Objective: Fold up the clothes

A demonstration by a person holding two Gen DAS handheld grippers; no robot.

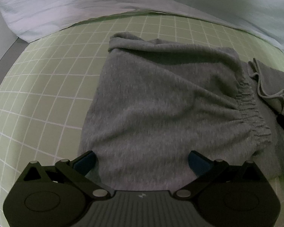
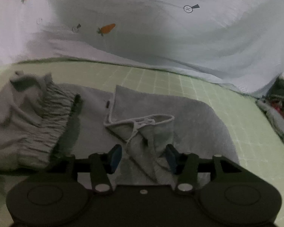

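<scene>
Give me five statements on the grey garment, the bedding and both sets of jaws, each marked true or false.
1. The grey garment lies on a green checked sheet. True.
2. The quilt is printed with strawberries. False: carrots.
3. The left gripper has its jaws spread wide over the cloth. True.
4. The right gripper is clamped shut on the pocket lining. False: the jaws stand apart, cloth between them.
5. The elastic waistband is stretched flat. False: it is gathered.
</scene>
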